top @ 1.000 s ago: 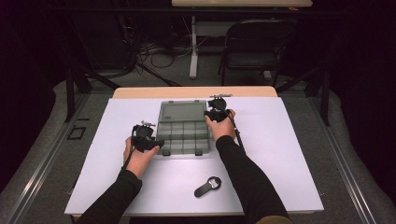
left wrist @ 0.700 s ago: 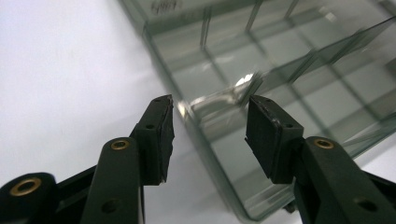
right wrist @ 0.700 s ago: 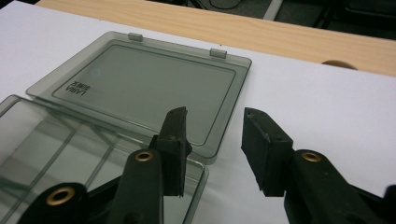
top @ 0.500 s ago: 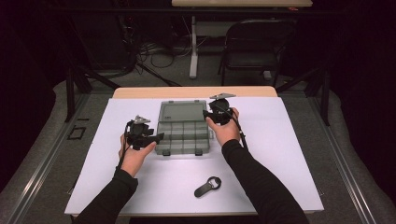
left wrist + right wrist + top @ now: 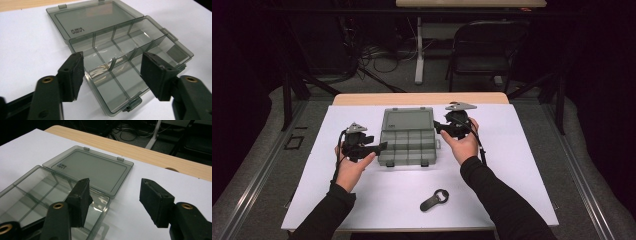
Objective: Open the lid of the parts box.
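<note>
My compartment box [image 5: 408,145] lies open in the middle of the white surface [image 5: 512,190], its smoked lid [image 5: 407,120] folded flat on the far side of the tray, hinges toward the wooden edge beyond. I judge it lies that way so every empty cell faces up and is easy to reach. With the lid out, its long axis runs away from me toward the far edge; the latch tabs point back at me. My left claw [image 5: 379,147] hovers just off the box's left near corner, jaws wide and holding nothing; they have just been opening, with only the box's corner seen beyond the gap. My right claw [image 5: 438,127] hangs by the box's right side near the hinge line, likewise spread and empty, jaws just opened. A black bottle opener [image 5: 433,200] lies nearer me than the box, well apart from it.
</note>
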A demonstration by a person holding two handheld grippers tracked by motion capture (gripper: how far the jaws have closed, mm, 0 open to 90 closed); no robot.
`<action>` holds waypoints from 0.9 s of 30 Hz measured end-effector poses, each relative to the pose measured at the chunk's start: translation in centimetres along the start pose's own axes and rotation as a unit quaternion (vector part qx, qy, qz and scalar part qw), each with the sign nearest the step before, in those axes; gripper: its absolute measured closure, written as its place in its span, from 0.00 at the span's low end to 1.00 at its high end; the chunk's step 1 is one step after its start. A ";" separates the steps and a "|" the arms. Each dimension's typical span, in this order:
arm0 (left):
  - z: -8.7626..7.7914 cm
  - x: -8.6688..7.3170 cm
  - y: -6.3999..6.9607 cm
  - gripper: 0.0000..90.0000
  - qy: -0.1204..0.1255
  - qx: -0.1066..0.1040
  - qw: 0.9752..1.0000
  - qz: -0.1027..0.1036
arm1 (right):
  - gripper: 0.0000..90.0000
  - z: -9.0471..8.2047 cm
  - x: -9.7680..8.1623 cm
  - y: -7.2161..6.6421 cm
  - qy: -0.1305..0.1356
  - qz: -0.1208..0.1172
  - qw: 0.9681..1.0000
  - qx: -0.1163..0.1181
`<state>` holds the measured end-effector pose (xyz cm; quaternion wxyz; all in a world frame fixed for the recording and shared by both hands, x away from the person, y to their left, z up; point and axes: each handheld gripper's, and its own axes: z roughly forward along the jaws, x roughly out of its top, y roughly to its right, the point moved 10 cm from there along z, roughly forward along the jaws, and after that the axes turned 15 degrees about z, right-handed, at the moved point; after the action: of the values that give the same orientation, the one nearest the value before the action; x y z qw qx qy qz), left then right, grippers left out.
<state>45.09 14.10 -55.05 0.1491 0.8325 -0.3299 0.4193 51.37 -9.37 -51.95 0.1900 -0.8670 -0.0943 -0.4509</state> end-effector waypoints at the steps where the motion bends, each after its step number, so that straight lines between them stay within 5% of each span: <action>1: -0.2 0.0 0.1 0.37 0.001 -0.003 1.000 -0.002 | 0.45 -0.2 -0.1 0.0 0.000 -0.001 1.000 0.002; 17: -1.8 0.3 1.5 0.20 0.015 -0.018 0.999 0.030 | 0.28 -5.2 -1.9 -0.4 0.012 -0.044 0.998 0.044; 27: -2.1 0.0 3.1 0.18 0.018 -0.028 0.998 0.052 | 0.23 -8.0 -3.5 -0.4 0.019 -0.052 0.997 0.056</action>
<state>41.75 12.90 -53.85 0.1561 0.8019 -0.3814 0.4325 43.26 -12.25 -50.53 0.2161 -0.8403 -0.1602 -0.4707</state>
